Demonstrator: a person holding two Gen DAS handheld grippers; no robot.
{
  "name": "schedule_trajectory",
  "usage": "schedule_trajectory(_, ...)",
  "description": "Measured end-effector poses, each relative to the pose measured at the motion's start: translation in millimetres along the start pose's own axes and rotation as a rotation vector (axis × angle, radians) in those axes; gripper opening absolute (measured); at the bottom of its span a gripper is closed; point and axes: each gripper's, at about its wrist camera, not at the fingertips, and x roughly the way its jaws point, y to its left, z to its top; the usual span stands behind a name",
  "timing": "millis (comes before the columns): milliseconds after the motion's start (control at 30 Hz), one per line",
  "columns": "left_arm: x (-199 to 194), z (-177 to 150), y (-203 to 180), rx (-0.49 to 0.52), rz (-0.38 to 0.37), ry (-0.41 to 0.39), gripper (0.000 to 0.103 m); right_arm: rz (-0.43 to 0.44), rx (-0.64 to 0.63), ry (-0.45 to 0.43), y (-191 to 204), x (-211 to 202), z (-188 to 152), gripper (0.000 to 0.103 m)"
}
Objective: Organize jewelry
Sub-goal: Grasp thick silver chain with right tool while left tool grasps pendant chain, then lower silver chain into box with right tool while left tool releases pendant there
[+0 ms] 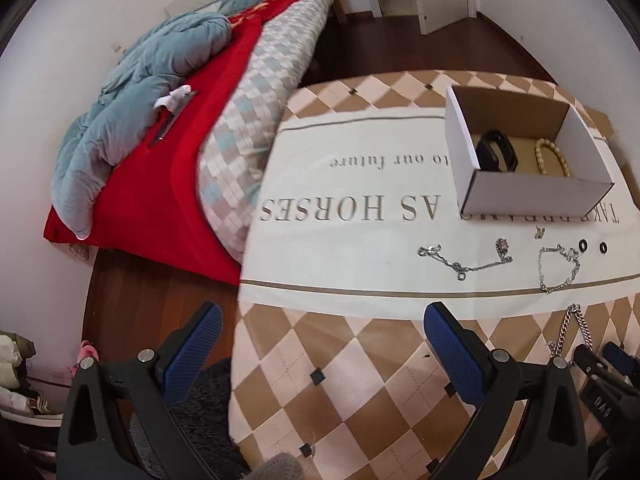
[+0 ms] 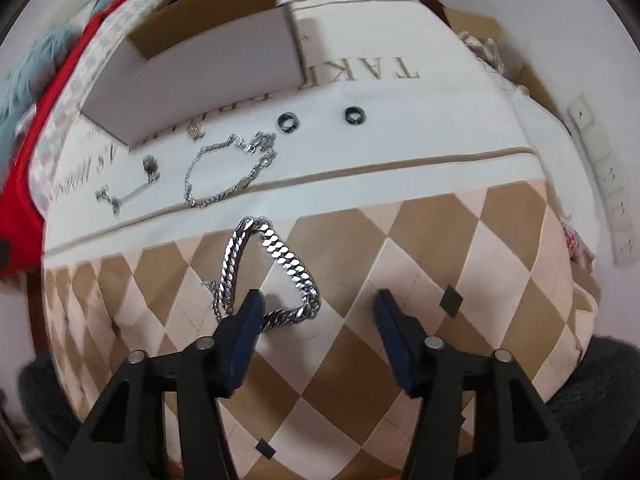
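Surface [image 1: 360,360]: covered with a cloth, diamond-checked in tan and pale pink, with a cream band of printed lettering across its middle.
Box [image 1: 528,196]: white cardboard, open at the top, standing on the far right part of the cream band; in the right wrist view [image 2: 208,68] it sits at the far left.
Inside the box: a black band [image 1: 496,152] on the left and a pale beaded bracelet [image 1: 554,156] on the right, apart from each other.
Heavy chain [image 2: 276,268]: thick silver curb links in a loop, lying on the checked cloth nearest the right gripper, just near of the cream band.
Thin bracelet [image 2: 228,172]: fine silver chain in an open loop on the cream band, beyond the heavy chain.
Pendant necklace [image 2: 132,188]: thin chain with a small stone, left of the thin bracelet.
Two dark rings [image 2: 289,123]: side by side on the cream band, right of the box's corner.
Small earring [image 2: 195,132]: tiny, just in front of the box wall; details too small to tell.
Right gripper [image 2: 318,304]: released, pointing steeply down; its left finger [image 2: 248,320] overlaps the heavy chain's near end, and whether it touches I cannot tell; the rest of the loop lies between and beyond the fingers.
Left gripper [image 1: 324,320]: spread wide, nothing between its blue pads, over the near left edge of the surface.
Bed [image 1: 168,152]: left of the surface, with a red cover and a teal quilt.
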Motion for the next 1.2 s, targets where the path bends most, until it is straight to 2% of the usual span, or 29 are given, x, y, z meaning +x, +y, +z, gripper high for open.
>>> schedule_trajectory(33,2.1,0.8,-2.1,0.003,-0.005,0.005,0.103,-0.026,-0.024,-0.018,4.2,-0.5,-0.8,0.031)
schedule_trajectory(100,6.5,3.2,-6.7,0.005,-0.016,0.015,0.103,-0.036,-0.045,-0.032,6.5,-0.4,-0.1,0.008)
schedule_trajectory(167,11.3,7.6,-8.8,0.0,-0.029,0.022,0.103,-0.011,-0.029,-0.029,2.0,-0.6,3.8,0.008)
schedule_trajectory(267,16.1,14.1,-11.1,-0.019,-0.07,0.039,0.102,-0.022,0.001,-0.047,-12.9,-4.0,16.3,0.008)
schedule_trajectory(467,35.4,32.7,-36.0,-0.081,-0.294,0.11,0.1,-0.059,0.089,-0.071,-49.8,-5.1,46.5,0.008)
schedule_trajectory(533,42.6,39.5,-52.5,-0.063,-0.316,0.124,0.09,-0.069,0.106,-0.078,-61.5,-6.4,49.4,0.008)
schedule_trajectory(600,50.8,45.6,-72.6,-0.029,-0.332,0.136,0.085,-0.078,0.117,-0.082,-68.8,-5.9,50.5,0.008)
schedule_trajectory(767,64.4,50.4,-106.7,0.041,-0.343,0.152,0.084,-0.087,0.135,-0.08,-79.2,-1.1,54.9,0.008)
schedule_trajectory(867,71.2,50.5,-120.4,0.074,-0.341,0.165,0.063,-0.09,0.136,-0.077,-81.2,2.0,55.9,0.008)
schedule_trajectory(933,76.1,49.1,-125.8,0.087,-0.342,0.176,0.039,-0.095,0.134,-0.072,-76.5,-0.3,54.8,0.008)
schedule_trajectory(967,75.9,48.2,-126.8,0.09,-0.339,0.162,0.037,-0.094,0.136,-0.07,-76.7,0.8,54.5,0.008)
schedule_trajectory(1033,74.9,48.6,-129.9,0.103,-0.342,0.149,0.008,-0.095,0.132,-0.071,-76.9,1.5,55.0,0.008)
schedule_trajectory(1200,64.2,48.1,-122.3,0.107,-0.345,0.133,0.008,-0.069,0.135,-0.087,-73.7,-7.6,55.2,0.008)
